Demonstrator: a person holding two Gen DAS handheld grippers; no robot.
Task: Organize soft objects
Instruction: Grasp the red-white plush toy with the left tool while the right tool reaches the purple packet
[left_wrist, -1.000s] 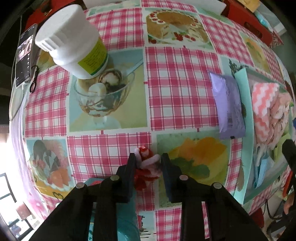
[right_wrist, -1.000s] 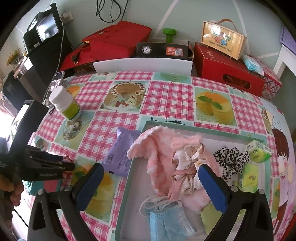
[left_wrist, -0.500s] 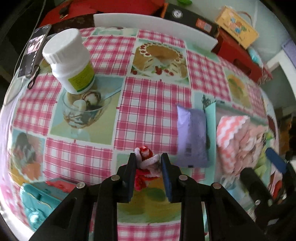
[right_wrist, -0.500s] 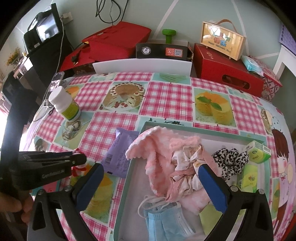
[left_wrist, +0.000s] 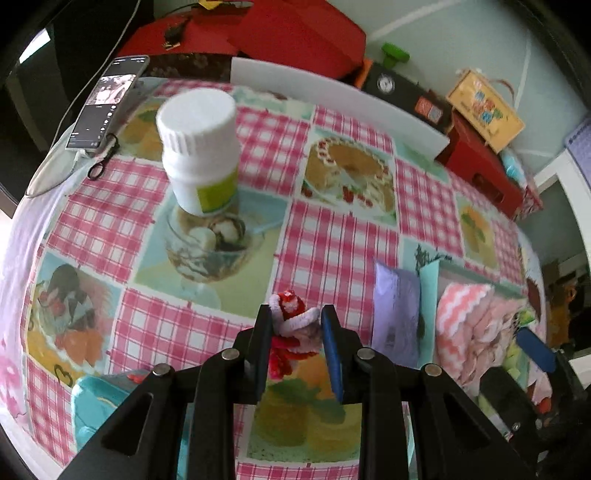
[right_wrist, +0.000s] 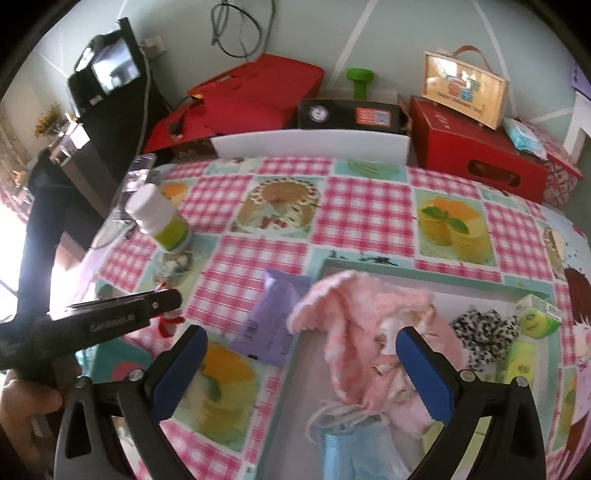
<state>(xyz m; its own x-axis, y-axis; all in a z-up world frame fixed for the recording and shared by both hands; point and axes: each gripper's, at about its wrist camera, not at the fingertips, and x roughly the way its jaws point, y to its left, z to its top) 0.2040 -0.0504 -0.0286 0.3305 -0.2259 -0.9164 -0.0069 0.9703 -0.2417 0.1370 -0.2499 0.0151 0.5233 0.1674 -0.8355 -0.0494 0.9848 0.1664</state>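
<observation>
A: We have one checked tablecloth (right_wrist: 362, 206), one pale green tray (right_wrist: 417, 273) at five o'clock in the right wrist view, and in it one pink knit cloth (right_wrist: 354, 325), one blue face mask (right_wrist: 354, 446) and one spotted scrunchie (right_wrist: 484, 328).

B: Beside the tray at nine o'clock lies one purple packet (right_wrist: 273, 325); one white bottle (left_wrist: 199, 151) stands at eleven o'clock in the left view.

A: Our left gripper (left_wrist: 295, 328) is clenched on the one small red and white plush toy (left_wrist: 291, 314), carried above the cloth (it bulges out the top). Our right gripper (right_wrist: 299, 373) hangs spread wide, grasping nothing.

B: Such a light pinch on springy pile could let it slip short of the tray, or the two tools could knock over that crowded corner.
</observation>
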